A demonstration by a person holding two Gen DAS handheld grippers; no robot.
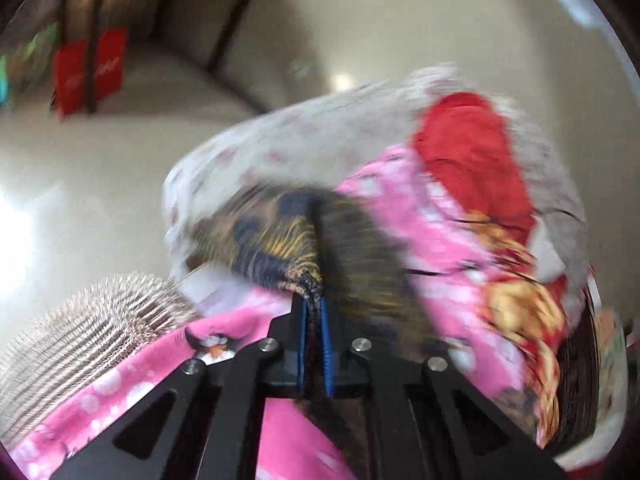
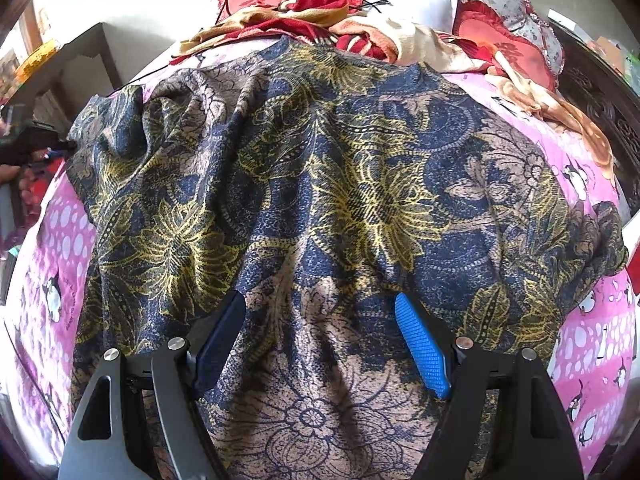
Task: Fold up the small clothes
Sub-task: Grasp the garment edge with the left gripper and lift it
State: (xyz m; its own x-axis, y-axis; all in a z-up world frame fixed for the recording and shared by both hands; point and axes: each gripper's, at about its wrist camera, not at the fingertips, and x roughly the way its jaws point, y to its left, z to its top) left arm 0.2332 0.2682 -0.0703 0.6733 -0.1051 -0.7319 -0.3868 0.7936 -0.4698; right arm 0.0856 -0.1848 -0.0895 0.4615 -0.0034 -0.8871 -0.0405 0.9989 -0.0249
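A dark blue shirt (image 2: 320,184) with yellow and tan floral print lies spread over a pink penguin-print bed sheet (image 2: 592,344). My right gripper (image 2: 320,304) is open, its blue-padded fingers (image 2: 420,344) hovering just above the shirt's near part. My left gripper (image 1: 314,300) is shut on a bunched edge of the same shirt (image 1: 288,236) and lifts it; that view is motion-blurred. The left gripper also shows as a dark shape at the shirt's far left corner in the right wrist view (image 2: 32,144).
Red and gold blankets (image 2: 304,8) and red cushions (image 2: 504,44) are piled at the bed's far end. A dark carved headboard (image 2: 608,96) is at right. The pale floor (image 1: 120,152) lies beyond the bed. A striped sleeve (image 1: 80,340) is at lower left.
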